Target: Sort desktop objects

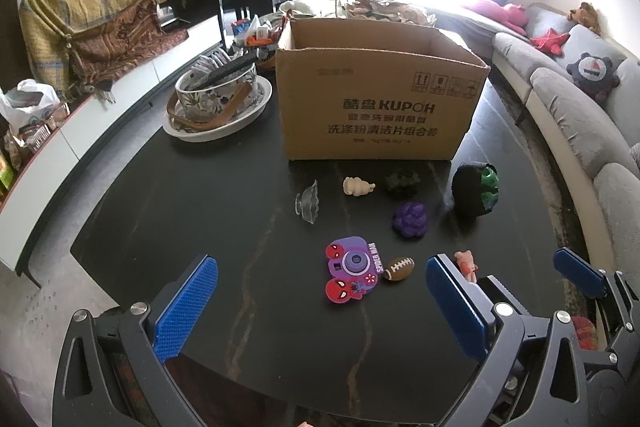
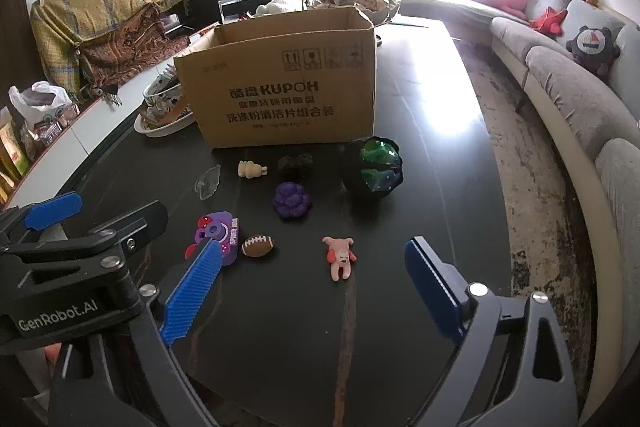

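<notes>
Left wrist view: my right gripper hides most of the pink figure; the dark lump by the cardboard box is hard to identify. Toys lie loose on the black table: purple camera, toy football, purple grapes. Both grippers, left gripper included, stand apart, empty. Grey sofa to the right.

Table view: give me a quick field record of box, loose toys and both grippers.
box: cardboard box, open top, upright at the far side of the table
loose toys: purple camera toy, toy football, pink figure, purple grapes, green-black ball
left gripper: open, empty
right gripper: open, empty
</notes>
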Motion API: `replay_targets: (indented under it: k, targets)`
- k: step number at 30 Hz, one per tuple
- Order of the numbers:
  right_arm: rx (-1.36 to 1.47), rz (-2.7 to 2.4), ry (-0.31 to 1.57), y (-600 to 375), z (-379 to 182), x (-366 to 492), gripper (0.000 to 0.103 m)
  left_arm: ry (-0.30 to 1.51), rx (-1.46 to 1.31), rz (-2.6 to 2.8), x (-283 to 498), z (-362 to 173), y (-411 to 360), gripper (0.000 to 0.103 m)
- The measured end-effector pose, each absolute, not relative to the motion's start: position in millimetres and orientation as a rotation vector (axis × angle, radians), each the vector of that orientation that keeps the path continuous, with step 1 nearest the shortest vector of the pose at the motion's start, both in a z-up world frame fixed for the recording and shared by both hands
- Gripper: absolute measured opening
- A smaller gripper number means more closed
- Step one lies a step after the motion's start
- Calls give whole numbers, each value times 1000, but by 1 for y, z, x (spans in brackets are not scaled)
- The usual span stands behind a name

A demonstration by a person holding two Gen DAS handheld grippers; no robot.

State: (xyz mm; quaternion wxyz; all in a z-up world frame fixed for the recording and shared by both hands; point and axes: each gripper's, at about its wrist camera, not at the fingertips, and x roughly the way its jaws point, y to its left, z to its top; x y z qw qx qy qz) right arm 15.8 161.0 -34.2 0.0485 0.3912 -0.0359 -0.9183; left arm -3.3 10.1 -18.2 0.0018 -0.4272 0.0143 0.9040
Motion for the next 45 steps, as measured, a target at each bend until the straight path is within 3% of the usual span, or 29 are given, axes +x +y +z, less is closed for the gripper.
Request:
replay_targets:
  k: [6, 22, 38, 42, 45]
  targets:
    - [1211, -2763, -122, 161, -38, 14, 84, 64, -1353, 2839, -5, -21, 12, 103]
    - [1199, -2731, -139, 162, -38, 12, 84, 106, -1302, 2817, -8, -17, 13, 103]
    - [1238, -2744, -85, 153, -46, 6, 80, -115, -1464, 2663, -23, -48, -2, 102]
    - [1255, -2732, -86, 152, -51, 3, 77, -97, -1462, 2648, -25, -51, 1, 97]
    - [1276, -2719, -84, 150, -56, 1, 76, -98, -1472, 2608, -28, -55, 2, 87]
